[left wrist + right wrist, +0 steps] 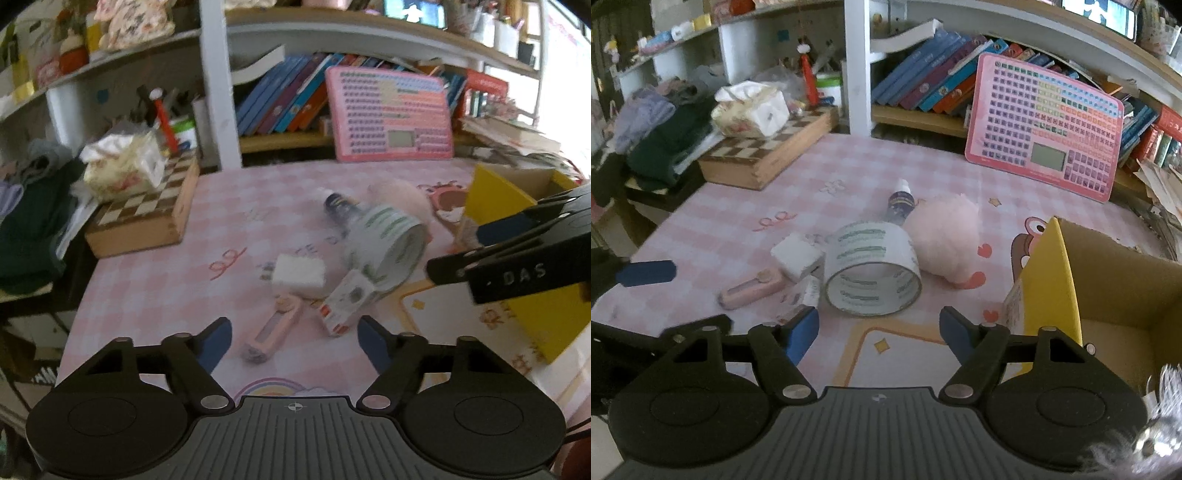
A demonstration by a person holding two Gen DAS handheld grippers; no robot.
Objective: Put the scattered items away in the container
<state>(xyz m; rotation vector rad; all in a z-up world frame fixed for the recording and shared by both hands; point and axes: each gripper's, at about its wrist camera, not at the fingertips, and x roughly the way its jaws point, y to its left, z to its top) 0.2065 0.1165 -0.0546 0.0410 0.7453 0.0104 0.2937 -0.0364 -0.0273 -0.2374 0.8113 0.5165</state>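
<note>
Scattered on the pink checked mat are a roll of tape [873, 273], a white charger cube [798, 255], a pink slim case [751, 288], a small white box [345, 302], a dark dropper bottle [901, 201] and a pink fluffy ball [943, 236]. The yellow cardboard box [1108, 295] stands open at the right, with something silvery at its near corner. My left gripper [294, 338] is open above the pink case [271, 330] and small box. My right gripper [878, 332] is open, empty, just in front of the tape roll.
A chessboard box [768, 153] with a tissue pack [750, 109] sits at the back left. A pink keyboard toy [1045, 125] leans against the bookshelf at the back. Clothes pile at the far left. The right gripper's side shows in the left view [517, 254].
</note>
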